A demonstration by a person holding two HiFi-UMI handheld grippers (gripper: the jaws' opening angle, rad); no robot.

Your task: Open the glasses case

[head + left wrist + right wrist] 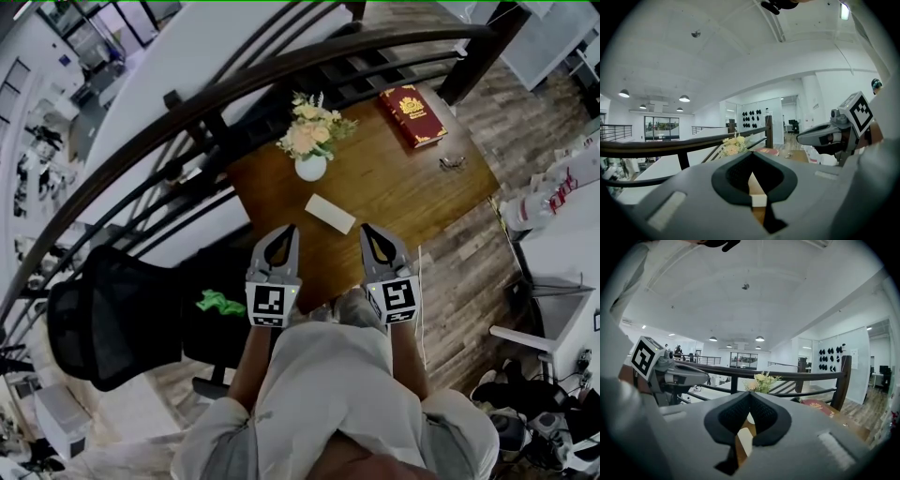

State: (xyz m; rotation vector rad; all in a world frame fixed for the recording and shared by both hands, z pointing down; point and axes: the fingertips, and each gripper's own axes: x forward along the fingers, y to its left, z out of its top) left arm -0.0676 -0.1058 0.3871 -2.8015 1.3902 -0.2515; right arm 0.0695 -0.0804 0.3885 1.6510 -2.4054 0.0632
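Wood table (403, 187): glasses case (330, 214) apart from vase (310, 168).

Head cam: high, facing steeply down past the person's shoulders onto the wooden table (394, 187). Cams on left gripper (292, 228) and right gripper (366, 228): low, near level, close to the table's near edge, facing the railing (656, 148). All three share flowers (312, 131) and red book (412, 114); the pale strip in each jaw gap is probably the white case (330, 214).
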